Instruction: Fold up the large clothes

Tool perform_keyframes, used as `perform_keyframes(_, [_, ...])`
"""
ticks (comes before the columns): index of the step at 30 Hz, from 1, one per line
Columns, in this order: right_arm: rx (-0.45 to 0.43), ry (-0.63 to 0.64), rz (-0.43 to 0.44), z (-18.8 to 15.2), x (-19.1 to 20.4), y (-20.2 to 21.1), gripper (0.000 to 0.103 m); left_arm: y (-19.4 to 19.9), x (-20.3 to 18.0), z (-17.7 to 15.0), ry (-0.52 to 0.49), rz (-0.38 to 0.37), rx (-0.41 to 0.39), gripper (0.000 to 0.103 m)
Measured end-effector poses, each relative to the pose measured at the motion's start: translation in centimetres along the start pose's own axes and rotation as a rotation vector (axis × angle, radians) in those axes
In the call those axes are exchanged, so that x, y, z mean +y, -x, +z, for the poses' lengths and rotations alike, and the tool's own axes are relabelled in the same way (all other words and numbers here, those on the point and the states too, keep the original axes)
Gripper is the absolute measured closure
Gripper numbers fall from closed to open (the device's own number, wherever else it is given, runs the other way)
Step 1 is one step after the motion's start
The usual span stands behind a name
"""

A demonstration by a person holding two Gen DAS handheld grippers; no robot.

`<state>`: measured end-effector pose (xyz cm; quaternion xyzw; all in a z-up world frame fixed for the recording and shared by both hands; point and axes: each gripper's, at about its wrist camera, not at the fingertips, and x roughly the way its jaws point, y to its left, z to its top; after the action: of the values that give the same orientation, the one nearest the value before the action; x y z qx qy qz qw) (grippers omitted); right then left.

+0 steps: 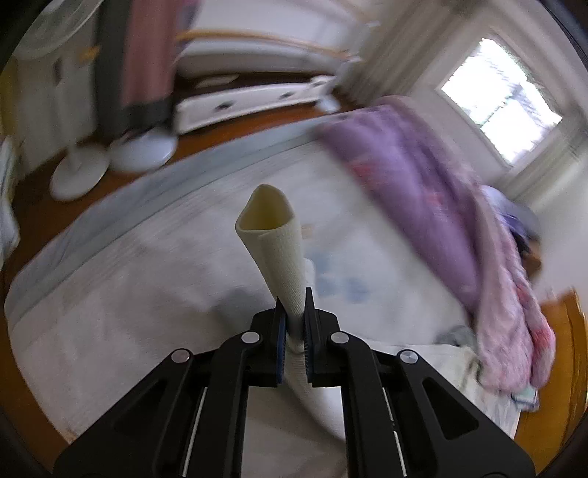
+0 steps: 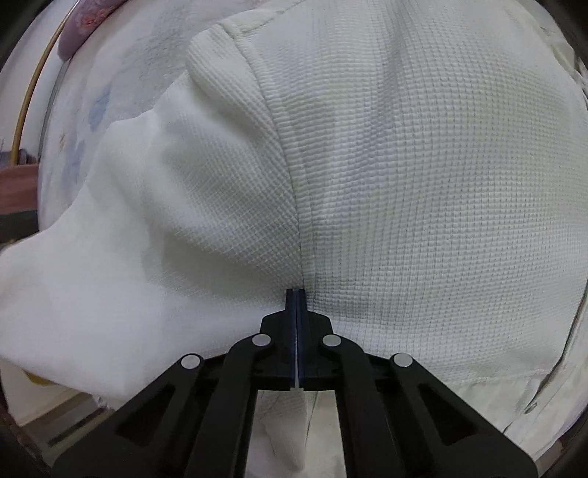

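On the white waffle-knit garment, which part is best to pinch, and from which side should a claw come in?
Judging from these views, take the white waffle-knit garment at an edge or seam, coming down from above. The left claw is shut on the rolled cuff; the right claw pinches a ridge beside the seam. Flat fabric gives nothing to bite.

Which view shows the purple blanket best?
The left wrist view. There the purple blanket lies heaped along the right side of the bed, beyond the white garment held in the left gripper, though motion blur softens it. The right wrist view shows only a small pinkish-purple corner at its top left edge.
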<state>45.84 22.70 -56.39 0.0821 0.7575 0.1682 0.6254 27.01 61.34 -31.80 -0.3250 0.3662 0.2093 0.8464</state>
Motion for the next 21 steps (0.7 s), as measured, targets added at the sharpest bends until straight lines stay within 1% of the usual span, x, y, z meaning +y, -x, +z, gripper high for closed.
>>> perform_keyframes(2, [-0.034,0.007,0.084,-0.6,-1.2,2.2,0.103,1.3,-4.9,-0.5,-0.047,-0.068,-0.024,0.095])
perform_keyframes(4, [-0.079,-0.001,0.116,-1.5,-3.3,4.6,0.101,1.6,-9.1,-1.4,-0.085,-0.122,-0.018,0.095])
perform_keyframes(5, [-0.101,-0.024,0.138,-2.2,-5.1,6.1,0.101,1.7,-12.7,-2.5,-0.138,-0.157,-0.020,0.095])
perform_keyframes(6, [-0.118,-0.043,0.156,-2.7,-6.5,7.1,0.100,1.4,-15.3,-3.2,-0.181,-0.165,-0.030,0.095])
perform_keyframes(7, [-0.145,-0.067,0.170,-3.4,-8.8,8.7,0.100,1.0,-18.6,-4.4,-0.232,-0.174,-0.031,0.095])
perform_keyframes(9, [-0.189,-0.096,0.155,-4.9,-13.2,11.7,0.098,0.3,-23.2,-6.9,-0.287,-0.199,-0.011,0.095])
perform_keyframes(10, [-0.215,-0.108,0.149,-5.9,-15.8,13.2,0.098,-0.4,-26.3,-8.7,-0.310,-0.217,0.002,0.095])
perform_keyframes(11, [-0.238,-0.120,0.133,-6.7,-18.5,14.9,0.098,-0.8,-28.2,-10.0,-0.324,-0.233,0.008,0.095])
perform_keyframes(12, [-0.256,-0.129,0.116,-7.7,-20.4,16.3,0.098,-1.6,-30.6,-11.5,-0.345,-0.236,0.005,0.095])
perform_keyframes(13, [-0.278,-0.146,0.095,-8.7,-23.5,18.0,0.098,-2.2,-32.5,-13.2,-0.363,-0.237,0.007,0.095])
perform_keyframes(14, [-0.288,-0.155,0.079,-9.2,-24.5,18.9,0.098,-3.1,-34.9,-15.2,-0.376,-0.238,0.015,0.095])
perform_keyframes(16, [-0.337,-0.163,-0.010,-11.0,-30.0,22.1,0.098,-4.7,-38.8,-19.0,-0.443,-0.239,0.008,0.095])
perform_keyframes(17, [-0.357,-0.176,-0.039,-11.3,-32.2,23.4,0.098,-6.1,-41.4,-22.0,-0.488,-0.236,0.014,0.095])
perform_keyframes(19, [-0.387,-0.225,-0.083,-12.4,-36.8,25.6,0.098,-8.3,-43.7,-25.9,-0.502,-0.244,0.073,0.095])
perform_keyframes(20, [-0.409,-0.251,-0.101,-13.1,-39.2,26.7,0.098,-9.6,-45.3,-28.5,-0.523,-0.229,0.102,0.095])
perform_keyframes(21, [-0.427,-0.268,-0.117,-13.4,-40.6,27.4,0.098,-10.9,-46.7,-31.0,-0.558,-0.217,0.133,0.095])
